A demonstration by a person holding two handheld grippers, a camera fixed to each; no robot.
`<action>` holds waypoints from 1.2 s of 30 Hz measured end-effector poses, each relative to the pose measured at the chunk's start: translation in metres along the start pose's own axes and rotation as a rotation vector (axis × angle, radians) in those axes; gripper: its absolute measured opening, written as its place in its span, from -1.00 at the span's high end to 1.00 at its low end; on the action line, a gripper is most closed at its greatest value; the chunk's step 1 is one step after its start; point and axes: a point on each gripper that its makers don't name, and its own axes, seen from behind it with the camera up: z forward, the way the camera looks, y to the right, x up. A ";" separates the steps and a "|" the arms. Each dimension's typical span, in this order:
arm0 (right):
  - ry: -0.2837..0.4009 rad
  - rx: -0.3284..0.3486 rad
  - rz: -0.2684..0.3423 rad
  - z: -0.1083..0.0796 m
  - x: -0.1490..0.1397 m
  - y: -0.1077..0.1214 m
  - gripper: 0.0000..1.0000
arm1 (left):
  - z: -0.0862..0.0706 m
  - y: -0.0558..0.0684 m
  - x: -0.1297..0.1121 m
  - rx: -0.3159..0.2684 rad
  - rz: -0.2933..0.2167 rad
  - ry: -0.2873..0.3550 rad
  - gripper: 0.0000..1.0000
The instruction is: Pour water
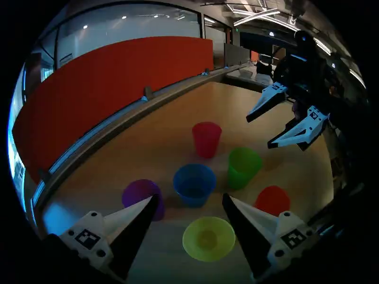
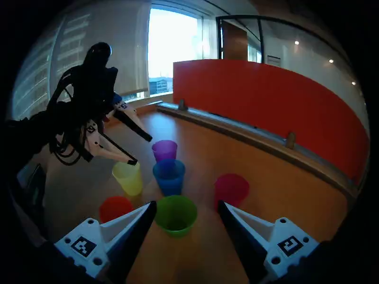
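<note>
Six plastic cups stand upright in a cluster on the wooden table (image 1: 293,175): pink-red (image 1: 206,138), green (image 1: 243,166), blue (image 1: 194,183), purple (image 1: 141,193), yellow (image 1: 208,238) and orange-red (image 1: 273,200). My left gripper (image 1: 189,199) is open and empty, its tips flanking the blue cup from above the yellow one. In the right gripper view, my right gripper (image 2: 186,204) hangs open over the green cup (image 2: 175,215), with the blue (image 2: 168,176), purple (image 2: 164,150), yellow (image 2: 128,177), orange-red (image 2: 115,208) and pink-red (image 2: 231,188) cups around it. Whether any cup holds water is unclear.
A red partition (image 1: 118,75) with a metal rail (image 1: 142,106) runs along the table's far edge. Each gripper appears in the other's view, held up across the cups: right gripper (image 1: 258,132), left gripper (image 2: 142,151). Bare tabletop lies beyond the cups (image 2: 265,189).
</note>
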 end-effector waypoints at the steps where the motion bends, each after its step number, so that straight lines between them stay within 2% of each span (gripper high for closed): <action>1: -0.003 0.001 -0.001 0.001 -0.002 0.000 -1.00 | 0.002 0.000 -0.001 -0.002 0.003 -0.009 -1.00; 9: -0.028 0.008 -0.005 0.010 -0.012 0.000 -1.00 | 0.018 0.004 -0.007 -0.023 0.009 -0.077 -1.00; 24: -0.067 0.023 -0.011 0.017 -0.028 -0.005 -1.00 | 0.036 0.011 -0.011 -0.049 0.024 -0.128 -1.00; 36: -0.092 0.032 -0.013 0.025 -0.037 -0.007 -1.00 | 0.048 0.012 -0.014 -0.051 0.031 -0.154 -1.00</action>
